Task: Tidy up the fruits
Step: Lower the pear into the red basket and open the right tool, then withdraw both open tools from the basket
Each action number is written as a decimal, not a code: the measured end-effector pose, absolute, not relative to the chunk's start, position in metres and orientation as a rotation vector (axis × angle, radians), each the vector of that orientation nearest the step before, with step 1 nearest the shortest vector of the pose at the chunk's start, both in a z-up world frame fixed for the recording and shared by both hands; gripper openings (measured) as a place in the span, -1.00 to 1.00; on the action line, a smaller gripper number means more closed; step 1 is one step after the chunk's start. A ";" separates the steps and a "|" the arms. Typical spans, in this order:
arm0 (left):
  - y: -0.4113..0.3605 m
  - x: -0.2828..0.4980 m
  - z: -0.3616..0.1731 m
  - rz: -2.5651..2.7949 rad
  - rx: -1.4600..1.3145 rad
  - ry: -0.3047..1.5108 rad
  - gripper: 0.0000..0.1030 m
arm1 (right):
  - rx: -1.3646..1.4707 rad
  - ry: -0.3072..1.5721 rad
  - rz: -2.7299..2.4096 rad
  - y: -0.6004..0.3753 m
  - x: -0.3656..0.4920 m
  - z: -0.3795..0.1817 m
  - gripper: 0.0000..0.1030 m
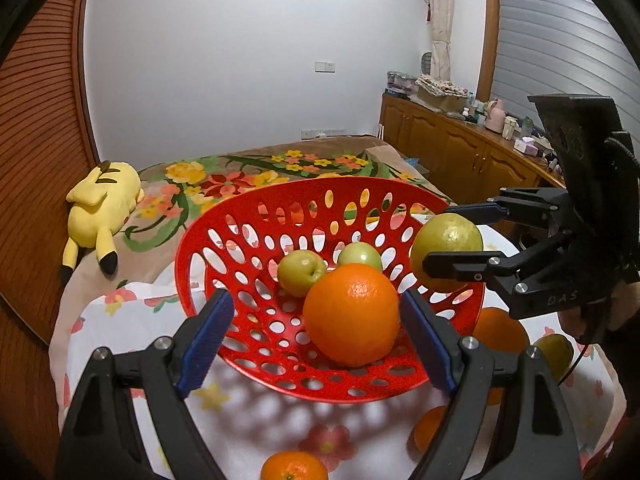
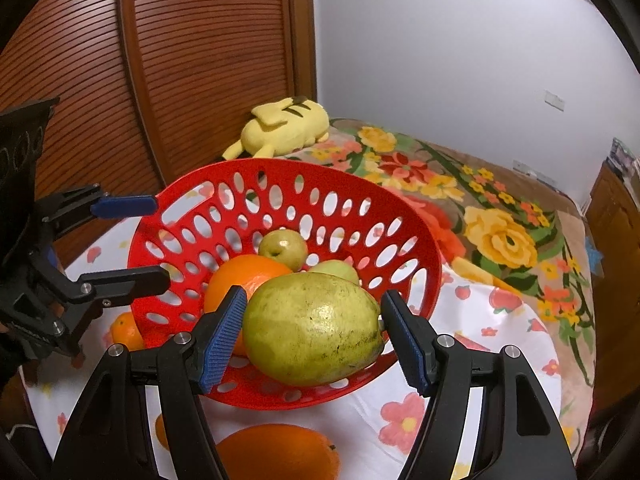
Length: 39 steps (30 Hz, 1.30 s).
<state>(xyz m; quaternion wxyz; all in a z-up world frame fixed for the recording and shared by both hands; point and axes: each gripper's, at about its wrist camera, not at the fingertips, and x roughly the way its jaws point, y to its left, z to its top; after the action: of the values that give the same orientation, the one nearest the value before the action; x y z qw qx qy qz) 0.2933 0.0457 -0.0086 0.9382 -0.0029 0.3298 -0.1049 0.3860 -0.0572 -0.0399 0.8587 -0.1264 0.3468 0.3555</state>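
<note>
A red perforated basket (image 1: 340,180) (image 2: 280,162) stands on a white flowered cloth. In it lie a large orange (image 1: 352,314) (image 2: 240,276) and two small green fruits (image 1: 301,272) (image 2: 283,246). My left gripper (image 1: 318,340) (image 2: 136,242) is open at the basket's near rim. The orange lies just beyond its blue pads (image 1: 208,340), resting in the basket and not gripped. My right gripper (image 2: 314,338) (image 1: 452,240) is shut on a big yellow-green pear (image 2: 312,328) (image 1: 446,248), holding it over the basket's edge.
Loose oranges (image 1: 294,466) (image 2: 276,452) and a greenish fruit (image 1: 556,354) lie on the cloth around the basket. Behind it is a bed with a flowered blanket (image 2: 500,236) and a yellow plush toy (image 1: 104,200). A wooden cabinet (image 1: 440,148) lines the right wall.
</note>
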 end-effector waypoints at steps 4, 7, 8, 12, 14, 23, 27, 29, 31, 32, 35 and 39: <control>0.047 0.290 -0.008 -0.214 -0.010 0.673 0.65 | -0.280 0.741 0.743 -0.054 0.385 -0.043 0.38; 0.048 0.287 -0.007 -0.210 -0.011 0.672 0.65 | -0.277 0.753 0.741 -0.054 0.385 -0.044 0.38; 0.048 0.286 -0.007 -0.209 -0.010 0.671 0.65 | -0.276 0.754 0.740 -0.054 0.385 -0.044 0.38; 0.049 0.281 -0.003 -0.203 -0.006 0.665 0.65 | -0.277 0.748 0.721 -0.054 0.386 -0.043 0.39; 0.050 0.277 -0.002 -0.202 -0.006 0.664 0.65 | -0.265 0.724 0.714 -0.057 0.384 -0.037 0.37; 0.048 0.256 0.004 -0.204 0.002 0.648 0.65 | -0.213 0.640 0.702 -0.069 0.364 0.004 0.37; 0.048 0.242 0.007 -0.209 -0.003 0.638 0.65 | -0.212 0.612 0.692 -0.073 0.346 0.017 0.37; 0.049 0.235 0.007 -0.210 -0.010 0.632 0.66 | -0.212 0.600 0.685 -0.076 0.335 0.021 0.37; 0.050 0.227 0.007 -0.212 -0.017 0.627 0.66 | -0.209 0.593 0.680 -0.078 0.325 0.023 0.37; 0.051 0.223 0.007 -0.214 -0.021 0.626 0.66 | -0.205 0.589 0.677 -0.081 0.316 0.024 0.37; 0.051 0.212 0.005 -0.217 -0.025 0.621 0.66 | -0.192 0.584 0.667 -0.086 0.298 0.024 0.37; 0.049 0.194 0.003 -0.228 -0.029 0.606 0.66 | -0.161 0.587 0.645 -0.096 0.272 0.018 0.38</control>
<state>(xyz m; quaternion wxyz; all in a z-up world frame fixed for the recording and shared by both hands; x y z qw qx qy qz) 0.1943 0.0486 0.0034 0.9480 -0.0142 0.2977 -0.1118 0.2721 -0.0958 0.0177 0.9034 -0.0779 0.2838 0.3120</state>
